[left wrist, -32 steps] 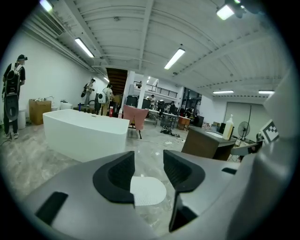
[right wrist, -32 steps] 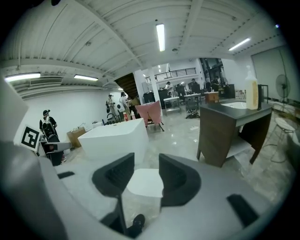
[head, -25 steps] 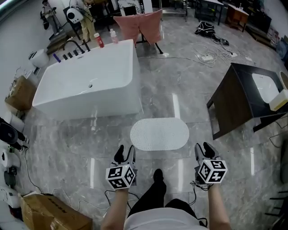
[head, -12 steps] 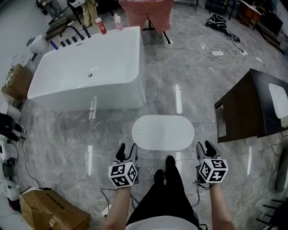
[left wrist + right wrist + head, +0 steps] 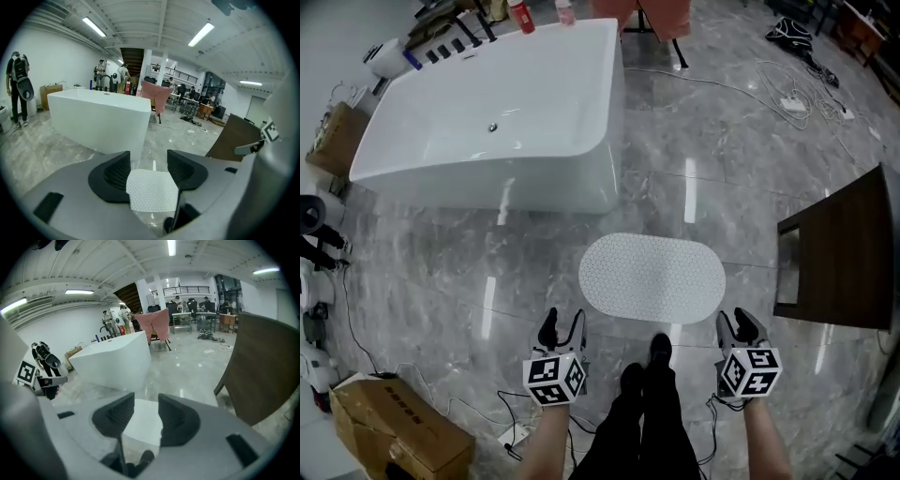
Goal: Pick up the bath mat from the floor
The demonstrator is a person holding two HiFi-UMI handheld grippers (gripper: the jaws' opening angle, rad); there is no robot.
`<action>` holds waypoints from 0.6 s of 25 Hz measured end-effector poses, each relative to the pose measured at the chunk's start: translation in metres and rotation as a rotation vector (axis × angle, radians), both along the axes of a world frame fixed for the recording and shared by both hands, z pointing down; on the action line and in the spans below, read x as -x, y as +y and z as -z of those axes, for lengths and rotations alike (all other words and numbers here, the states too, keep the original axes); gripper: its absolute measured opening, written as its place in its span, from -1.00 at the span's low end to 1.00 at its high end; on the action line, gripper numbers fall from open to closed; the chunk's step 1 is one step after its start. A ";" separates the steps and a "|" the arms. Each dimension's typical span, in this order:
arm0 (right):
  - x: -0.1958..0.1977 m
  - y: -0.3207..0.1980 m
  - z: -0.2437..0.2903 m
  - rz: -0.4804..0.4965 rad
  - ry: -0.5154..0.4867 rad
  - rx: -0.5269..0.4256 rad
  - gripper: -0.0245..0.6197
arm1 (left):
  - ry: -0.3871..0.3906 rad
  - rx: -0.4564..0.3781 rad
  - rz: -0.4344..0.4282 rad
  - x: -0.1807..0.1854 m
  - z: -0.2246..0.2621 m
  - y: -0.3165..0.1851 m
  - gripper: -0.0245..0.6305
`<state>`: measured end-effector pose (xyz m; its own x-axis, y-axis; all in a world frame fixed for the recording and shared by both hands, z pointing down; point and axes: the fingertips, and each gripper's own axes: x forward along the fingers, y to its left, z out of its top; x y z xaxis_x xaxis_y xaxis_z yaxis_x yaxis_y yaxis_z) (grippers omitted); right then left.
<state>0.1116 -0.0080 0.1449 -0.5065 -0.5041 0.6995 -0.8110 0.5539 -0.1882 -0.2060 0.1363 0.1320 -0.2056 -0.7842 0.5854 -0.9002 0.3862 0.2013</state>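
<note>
While the approach is in hand, the bath mat [image 5: 652, 277] lies flat on the glossy marble floor [image 5: 422, 272], between bathtub [image 5: 487, 131] and dark cabinet [image 5: 844, 253]. The left gripper [image 5: 563, 323] is opening its jaws; the right gripper [image 5: 736, 323] holds its jaws apart (both empty). Next move, likely: stoop to the mat's near edge.

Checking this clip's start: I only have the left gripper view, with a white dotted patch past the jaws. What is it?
Observer: The mat, a whole oval flat on the floor beside the tub.
Operator: Is the right gripper on it?
Observer: No. The right gripper is in the air, clear of it, jaws apart, empty.
Operator: Anything standing on it?
Observer: No; the person's shoes stop just short of it.
</note>
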 end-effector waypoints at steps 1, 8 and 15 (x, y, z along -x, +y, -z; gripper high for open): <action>0.005 -0.004 -0.016 0.008 0.001 0.007 -0.46 | 0.001 0.007 0.011 0.003 -0.015 -0.001 -0.17; 0.044 -0.022 -0.134 0.124 0.009 -0.003 -0.46 | 0.003 0.034 0.080 0.019 -0.138 0.004 -0.16; 0.092 -0.028 -0.256 0.252 -0.021 -0.015 -0.46 | 0.006 0.069 0.116 0.032 -0.267 0.016 -0.11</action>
